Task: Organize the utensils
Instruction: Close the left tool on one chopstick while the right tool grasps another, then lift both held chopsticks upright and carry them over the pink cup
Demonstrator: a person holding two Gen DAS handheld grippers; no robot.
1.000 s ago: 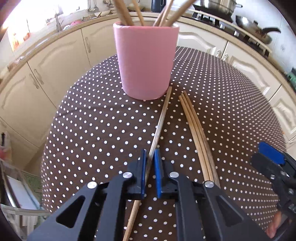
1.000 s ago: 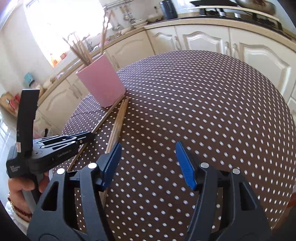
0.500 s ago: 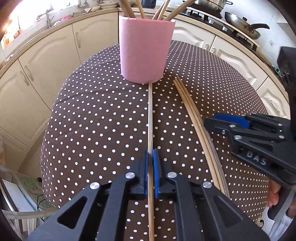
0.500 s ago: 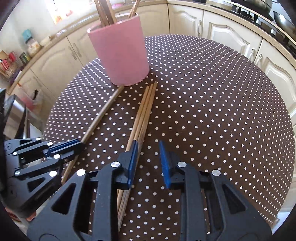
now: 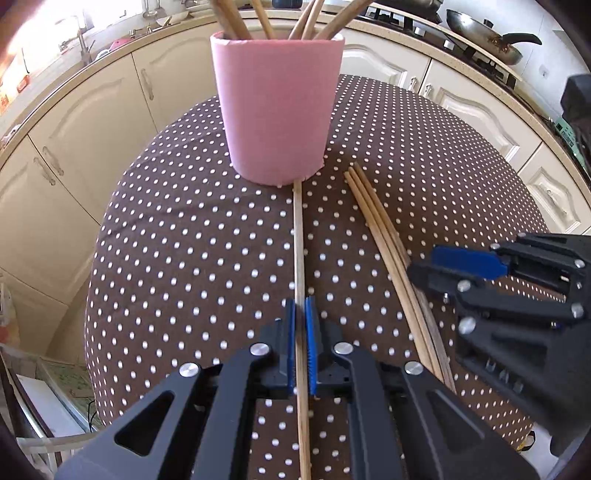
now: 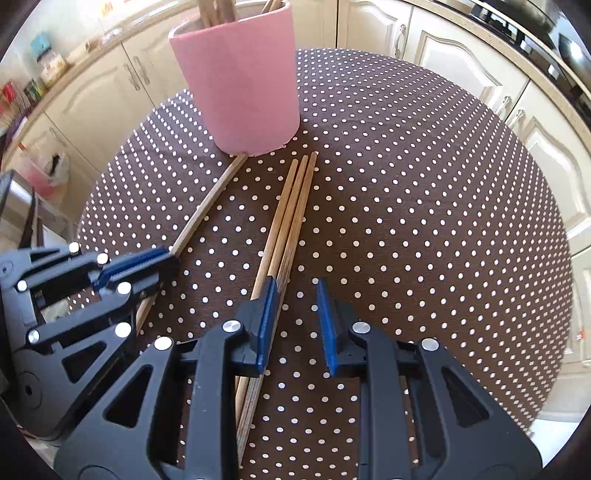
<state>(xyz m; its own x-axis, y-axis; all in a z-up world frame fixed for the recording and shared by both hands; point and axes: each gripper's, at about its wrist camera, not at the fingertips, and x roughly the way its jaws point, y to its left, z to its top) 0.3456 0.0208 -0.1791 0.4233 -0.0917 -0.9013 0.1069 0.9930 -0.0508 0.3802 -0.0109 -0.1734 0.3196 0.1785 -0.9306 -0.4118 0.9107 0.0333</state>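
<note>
A round table (image 5: pixel 207 236) under a brown dotted cloth stands in a kitchen, with cream cabinets (image 5: pixel 85 122) curving behind it and a pan (image 5: pixel 484 27) on the stove at the far right. A pink cup (image 5: pixel 277 110) sits near the table's far edge and holds several upright chopsticks (image 5: pixel 310 16). The cloth to the right of the cup is bare out to the rim. A single chopstick (image 5: pixel 298 236) lies on the cloth, its far tip touching the cup's base. The left gripper (image 5: pixel 300 343) has its pads pressed together on this stick near its near end. Three chopsticks (image 6: pixel 291 210) lie side by side just to the right, tips short of the cup. The right gripper (image 6: pixel 295 321) has its jaws apart, the left pad over the bundle, which lies partly under it.
</note>
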